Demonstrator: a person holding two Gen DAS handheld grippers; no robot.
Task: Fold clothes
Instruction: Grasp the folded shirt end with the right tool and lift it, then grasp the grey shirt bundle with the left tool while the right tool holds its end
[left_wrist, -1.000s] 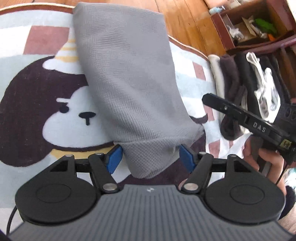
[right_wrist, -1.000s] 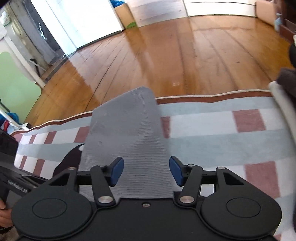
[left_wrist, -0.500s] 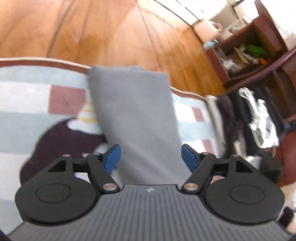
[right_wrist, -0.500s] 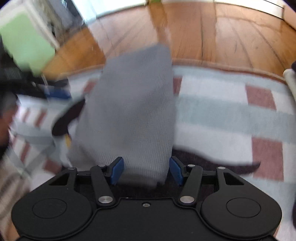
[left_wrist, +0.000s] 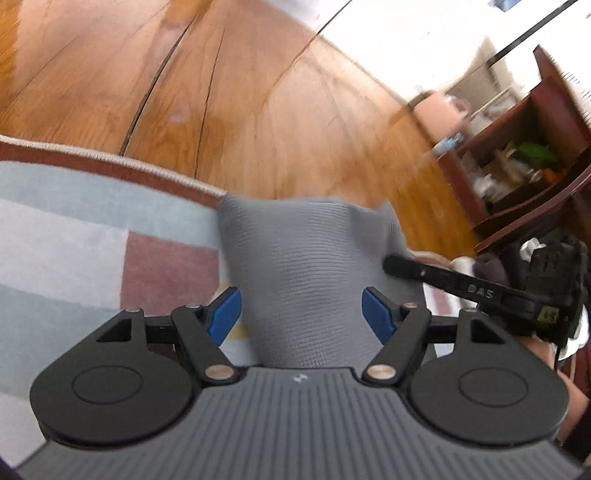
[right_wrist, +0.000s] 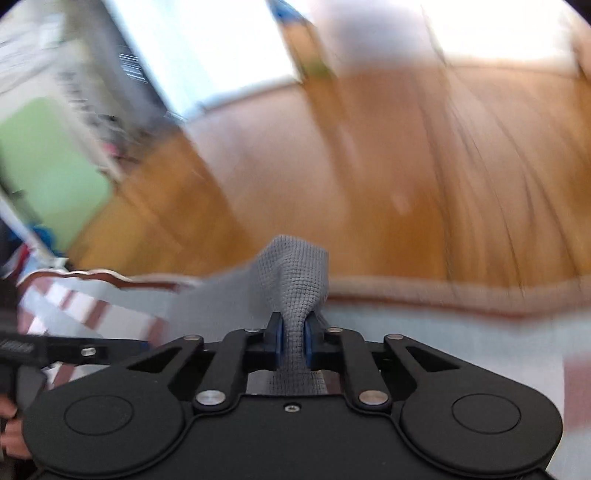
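Midway by the look of it, the right gripper (right_wrist: 293, 341) pinches an edge of the grey waffle-knit cloth (left_wrist: 310, 273) lying lengthwise ahead on the patterned rug (left_wrist: 74, 236), while the left gripper (left_wrist: 302, 317) stands wide astride its near end, folds remaining.

The letters "DAS" are showing in pale print on the long black side of the right tongs (left_wrist: 480, 291), seen from the left wrist view. A small yellowish sticker near them is too blurry to read.
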